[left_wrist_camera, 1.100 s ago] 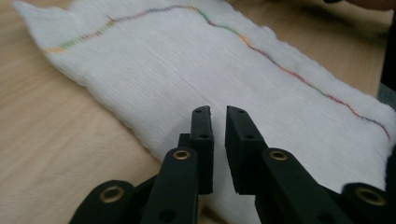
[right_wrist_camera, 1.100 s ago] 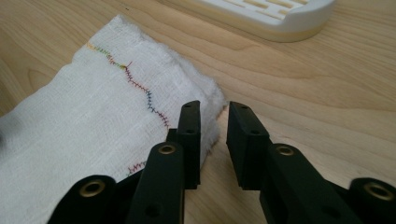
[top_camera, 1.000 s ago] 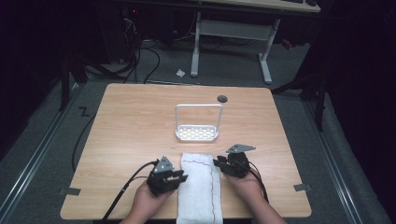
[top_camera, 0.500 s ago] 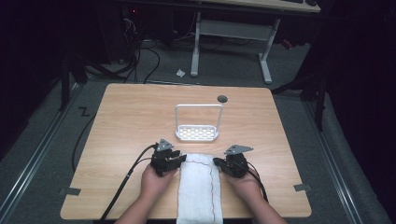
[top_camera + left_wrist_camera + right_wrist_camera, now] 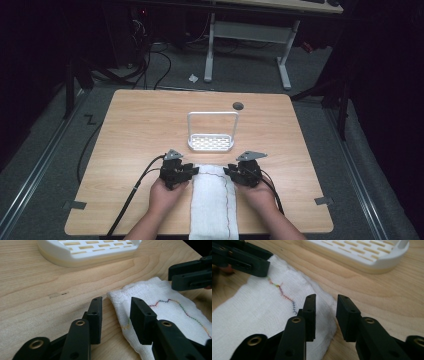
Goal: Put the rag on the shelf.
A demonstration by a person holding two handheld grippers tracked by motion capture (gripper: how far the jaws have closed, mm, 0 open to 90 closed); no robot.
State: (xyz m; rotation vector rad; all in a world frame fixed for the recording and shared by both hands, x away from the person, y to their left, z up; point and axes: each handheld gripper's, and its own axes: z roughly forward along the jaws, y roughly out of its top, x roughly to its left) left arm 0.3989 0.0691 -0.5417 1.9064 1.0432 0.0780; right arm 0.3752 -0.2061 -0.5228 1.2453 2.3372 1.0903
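Left gripper (image 5: 115,312) jaws just opened, straddling white cloth (image 5: 165,307) corner mid-frame; white rack (image 5: 87,250) top; other gripper (image 5: 191,273) upper right.

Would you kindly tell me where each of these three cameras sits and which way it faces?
High view: above the person's side, looking forward and down on the table; both forearms show.
Left gripper view: on the left hand-held gripper, its open jaws astride the white towel edge.
Right gripper view: on the right hand-held gripper, jaws open.
Shared: towel and white rack.
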